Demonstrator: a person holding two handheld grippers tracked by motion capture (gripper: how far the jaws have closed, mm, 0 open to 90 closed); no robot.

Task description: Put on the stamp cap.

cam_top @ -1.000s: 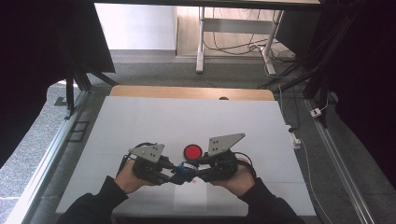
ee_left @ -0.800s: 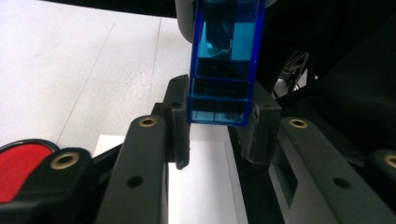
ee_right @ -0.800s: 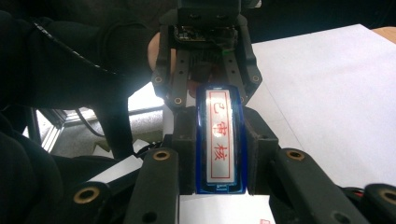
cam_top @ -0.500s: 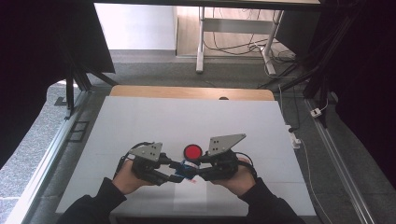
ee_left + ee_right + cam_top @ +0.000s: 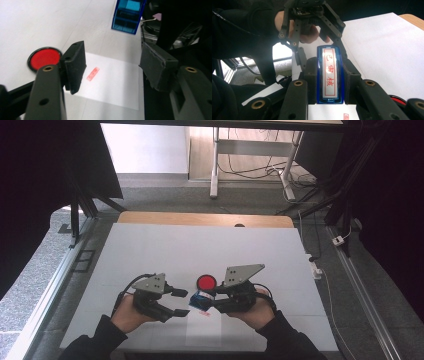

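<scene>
My right gripper (image 5: 204, 301) is shut on a blue stamp (image 5: 201, 301) held just above the white table (image 5: 200, 250); in the right gripper view the stamp (image 5: 329, 75) shows a white label with red characters, clamped between the pads. My left gripper (image 5: 182, 303) stands open a little to the stamp's left, apart from it; its jaws have just been opening, with nothing between them (image 5: 111, 65). A red round pad (image 5: 206, 282) lies on the table behind the stamp. Below lies a white sheet (image 5: 202, 332) bearing a small red imprint (image 5: 93, 74).
The white table top ends in a wooden strip (image 5: 205, 219) at the far side. A metal rail (image 5: 50, 285) runs along the left, another along the right (image 5: 360, 295). Desk legs and cables (image 5: 250, 165) stand on the floor beyond.
The left gripper's jaws have opened off the blue stamp and the gripper has drawn slightly left. The right gripper holds the stamp in the same place.
</scene>
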